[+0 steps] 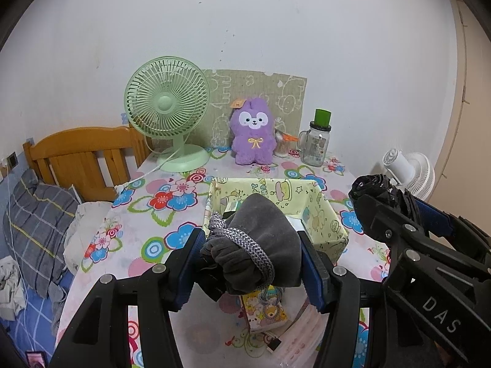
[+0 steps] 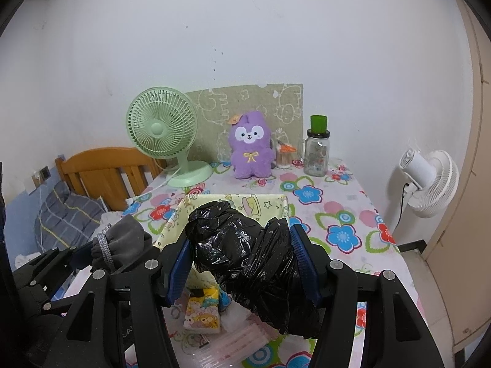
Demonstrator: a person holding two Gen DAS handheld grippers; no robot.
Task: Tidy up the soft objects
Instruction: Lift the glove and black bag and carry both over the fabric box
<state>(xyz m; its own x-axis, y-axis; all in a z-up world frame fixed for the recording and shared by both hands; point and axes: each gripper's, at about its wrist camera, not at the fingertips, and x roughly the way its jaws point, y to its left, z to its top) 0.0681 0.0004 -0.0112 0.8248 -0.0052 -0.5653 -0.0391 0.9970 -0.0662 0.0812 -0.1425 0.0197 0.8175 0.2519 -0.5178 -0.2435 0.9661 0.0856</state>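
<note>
While both hands are lifted over the flowered table (image 2: 340,214), each of the two grippers has one soft thing clamped between its blue pads. The left gripper (image 1: 250,263) is clenched on one grey drawstring pouch (image 1: 264,239), whose braided cord (image 1: 245,239) wraps its neck; the pouch hangs in the air just in front of the one yellow fabric box (image 1: 325,214). The right gripper (image 2: 242,263) grasps one crumpled black plastic bag (image 2: 257,260), also held off the table, near the box's front edge. From the right wrist the pouch shows at lower left, beside the bag, the two apart.

Under the held things, on the tablecloth, lies one small cartoon-printed tissue pack (image 2: 204,309), next to a stack of clear pink-striped packets (image 2: 242,337) whose number I cannot count.

At the back of the table I count one purple plush toy (image 1: 253,132) sitting upright against one patterned card board (image 1: 254,92), one green desk fan (image 1: 167,104) to its left, and to its right one small cup of sticks (image 1: 282,145) and one glass mug jar (image 1: 316,147) with a green cup on top. A second fan, white (image 2: 429,181), stands off the table's right side. That makes two fans. One wooden bed headboard (image 1: 83,156) and one checked pillow (image 1: 40,227) lie to the left.
</note>
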